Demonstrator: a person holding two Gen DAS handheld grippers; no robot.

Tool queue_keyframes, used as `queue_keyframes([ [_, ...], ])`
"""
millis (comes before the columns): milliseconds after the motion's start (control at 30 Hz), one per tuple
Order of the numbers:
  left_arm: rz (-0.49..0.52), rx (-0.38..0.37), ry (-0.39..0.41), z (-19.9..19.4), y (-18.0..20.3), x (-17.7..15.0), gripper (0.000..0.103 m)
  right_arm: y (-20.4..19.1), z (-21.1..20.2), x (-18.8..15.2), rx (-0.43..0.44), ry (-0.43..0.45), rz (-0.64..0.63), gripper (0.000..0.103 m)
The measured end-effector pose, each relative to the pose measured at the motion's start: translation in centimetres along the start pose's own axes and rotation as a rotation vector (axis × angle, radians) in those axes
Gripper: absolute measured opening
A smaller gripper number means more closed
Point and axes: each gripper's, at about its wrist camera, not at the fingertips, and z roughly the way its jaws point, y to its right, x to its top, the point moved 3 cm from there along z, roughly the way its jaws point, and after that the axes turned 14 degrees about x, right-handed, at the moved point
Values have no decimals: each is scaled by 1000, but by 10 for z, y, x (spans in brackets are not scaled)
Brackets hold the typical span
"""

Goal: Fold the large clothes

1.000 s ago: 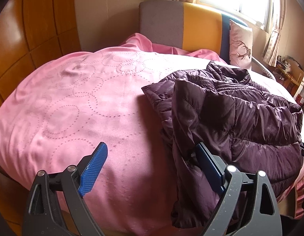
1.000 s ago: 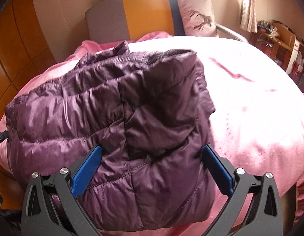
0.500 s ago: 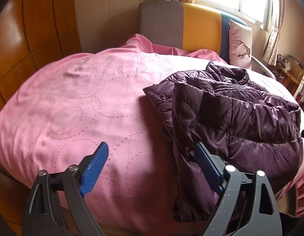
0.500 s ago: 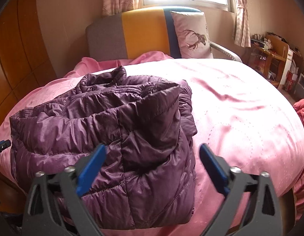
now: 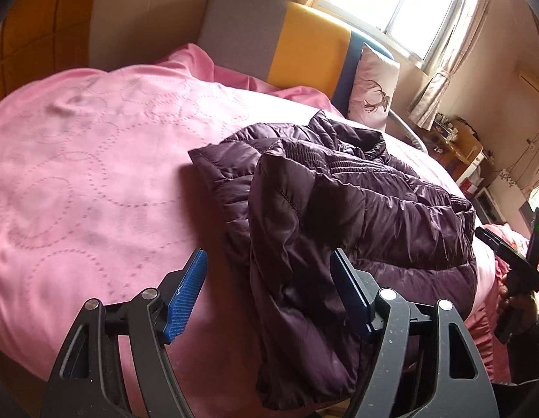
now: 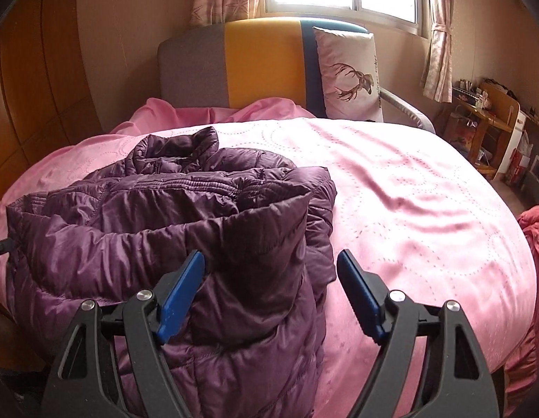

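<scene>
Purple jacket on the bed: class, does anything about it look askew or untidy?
Yes. The purple jacket is a lumpy bundle on the pink bedspread, its collar bunched toward the headboard and one edge drooping over the bed's near side. Both grippers are open, holding nothing.

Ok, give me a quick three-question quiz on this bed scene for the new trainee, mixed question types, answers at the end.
1. True or false: the left hand-held gripper is clamped on the purple puffer jacket.
2. Multiple choice: the jacket lies on A) a wooden floor, B) the pink bedspread, C) a desk.
3. Fill in: the pillow leaning on the headboard bears a drawing of a ____.

Key:
1. False; its jaws stand open, as do those of the right hand-held gripper.
2. B.
3. Deer.
</scene>
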Motion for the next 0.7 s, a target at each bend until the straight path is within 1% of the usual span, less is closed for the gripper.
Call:
queue_keyframes([
  [133,-31,-33,-8,7,-4,4,72,6,19,5,11,-28,-4,77],
  [233,-36,-64,0,6,-2,7,72,6,30,9,29,-49,-12,65],
  [300,-25,-74,5,6,1,8,71,4,34,9,41,-61,-22,46],
  [333,-16,-84,5,6,3,8,69,1,36,9,44,-69,-31,43],
  [367,-8,-95,1,6,5,9,61,0,37,9,44,-77,-37,36],
  [400,0,-108,-8,7,7,8,49,-2,38,8,42,-90,-39,28],
  [433,6,-119,-19,9,9,7,41,-3,38,8,44,-101,-37,24],
  [467,10,-122,-21,9,11,6,38,-4,37,7,43,-105,-38,19],
  [500,19,-121,-17,8,13,6,32,-7,35,6,37,-105,-45,14],
  [533,35,-118,-10,6,15,6,24,-9,33,7,34,-103,-53,13],
  [567,45,-112,-3,5,16,6,20,-10,30,7,34,-99,-56,11],
  [633,58,-98,16,1,16,7,9,-13,23,9,38,-88,-49,9],
  [700,56,-81,30,-3,14,8,4,-15,13,12,38,-69,-48,8],
])
